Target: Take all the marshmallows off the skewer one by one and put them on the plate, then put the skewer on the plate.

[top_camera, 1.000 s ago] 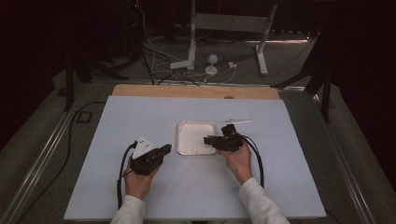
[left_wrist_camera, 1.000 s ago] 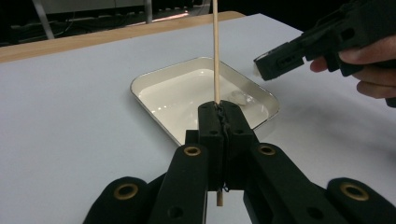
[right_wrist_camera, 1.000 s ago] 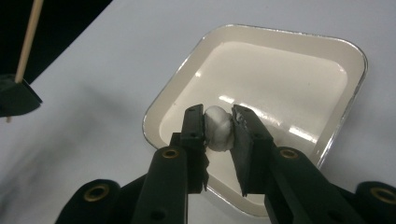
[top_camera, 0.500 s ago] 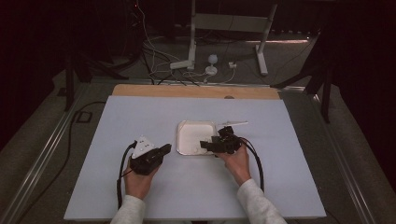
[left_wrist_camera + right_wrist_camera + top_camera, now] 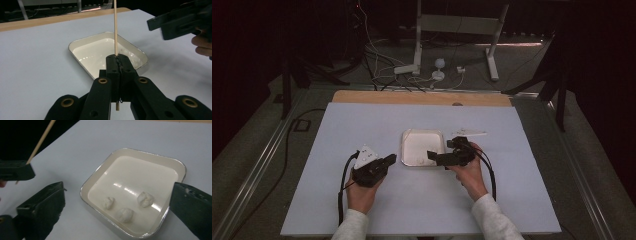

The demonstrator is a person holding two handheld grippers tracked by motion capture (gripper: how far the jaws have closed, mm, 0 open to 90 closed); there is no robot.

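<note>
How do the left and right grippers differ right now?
The left gripper is shut on a thin wooden skewer standing upright; the right gripper is open and holds nothing. The left gripper sits short of the white tray, while the right gripper reaches over the tray's edge, its jaws to either side of three pale lumps. Both are black and hand-held.

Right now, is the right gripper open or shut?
Open. In the right gripper view the right gripper has its jaws spread wide either side of the white tray, above three pale lumps.

Dim room, lit table, soft blur, tray glare
</note>
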